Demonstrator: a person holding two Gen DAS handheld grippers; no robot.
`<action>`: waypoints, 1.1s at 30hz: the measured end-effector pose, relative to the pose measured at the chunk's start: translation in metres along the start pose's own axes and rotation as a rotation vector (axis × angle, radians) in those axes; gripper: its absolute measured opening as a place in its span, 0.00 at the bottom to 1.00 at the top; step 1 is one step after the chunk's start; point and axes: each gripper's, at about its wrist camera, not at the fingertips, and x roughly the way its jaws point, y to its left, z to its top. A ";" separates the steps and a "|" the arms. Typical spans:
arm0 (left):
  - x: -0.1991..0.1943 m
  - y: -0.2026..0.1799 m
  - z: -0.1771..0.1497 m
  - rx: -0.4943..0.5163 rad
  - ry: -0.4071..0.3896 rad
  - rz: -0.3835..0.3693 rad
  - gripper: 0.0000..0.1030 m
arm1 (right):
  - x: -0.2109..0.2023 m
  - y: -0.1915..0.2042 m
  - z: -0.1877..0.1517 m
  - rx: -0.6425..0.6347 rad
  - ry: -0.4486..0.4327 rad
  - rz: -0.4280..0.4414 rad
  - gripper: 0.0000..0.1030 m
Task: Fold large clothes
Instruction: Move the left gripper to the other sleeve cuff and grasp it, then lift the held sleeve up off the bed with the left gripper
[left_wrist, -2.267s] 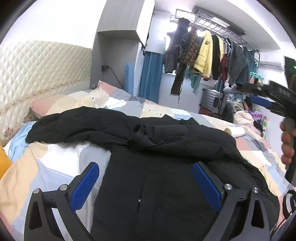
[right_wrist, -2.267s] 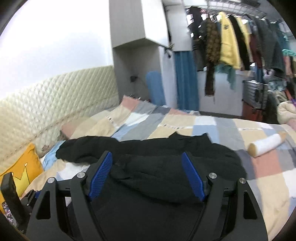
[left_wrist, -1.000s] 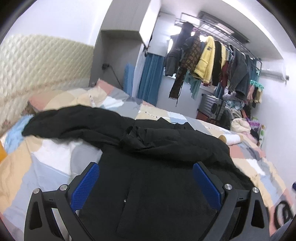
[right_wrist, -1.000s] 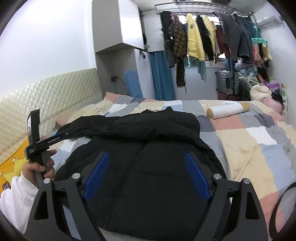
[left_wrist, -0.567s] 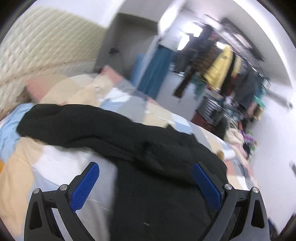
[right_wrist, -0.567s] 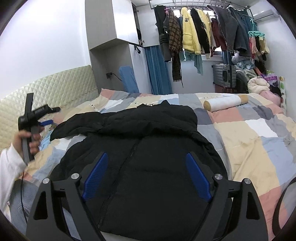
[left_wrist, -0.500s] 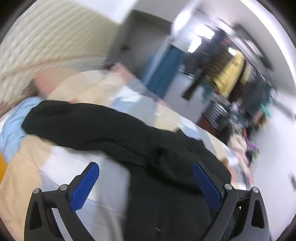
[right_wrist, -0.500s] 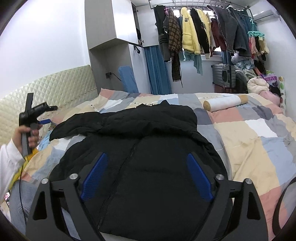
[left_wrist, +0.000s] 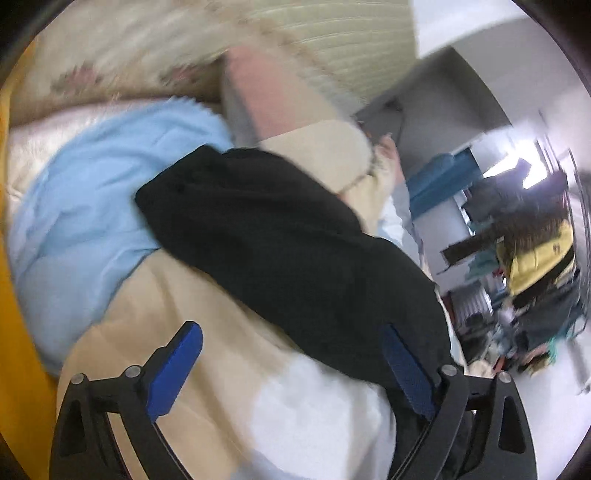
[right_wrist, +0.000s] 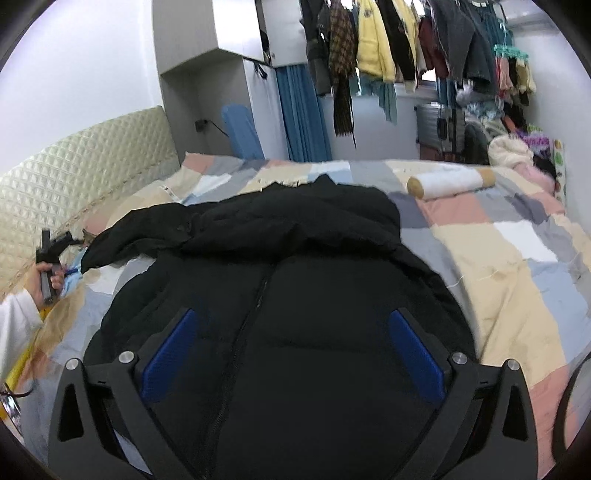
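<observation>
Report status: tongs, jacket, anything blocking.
Left tongs open, at the outstretched sleeve. Right tongs open, above the black jacket. Nothing in the way.

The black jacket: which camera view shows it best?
The right wrist view. There the whole jacket lies spread on the bed, with its front zipper and one sleeve stretched toward the headboard. The left wrist view is blurred and shows only that sleeve.
</observation>
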 end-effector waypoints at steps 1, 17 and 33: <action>0.006 0.010 0.005 -0.007 0.001 -0.008 0.88 | 0.006 0.001 0.002 0.015 0.016 0.001 0.99; 0.076 0.058 0.063 -0.079 -0.063 -0.034 0.80 | 0.062 0.022 0.022 0.122 0.122 -0.084 0.99; -0.015 -0.042 0.062 0.127 -0.257 0.080 0.12 | 0.044 0.030 0.022 0.007 0.091 -0.076 0.99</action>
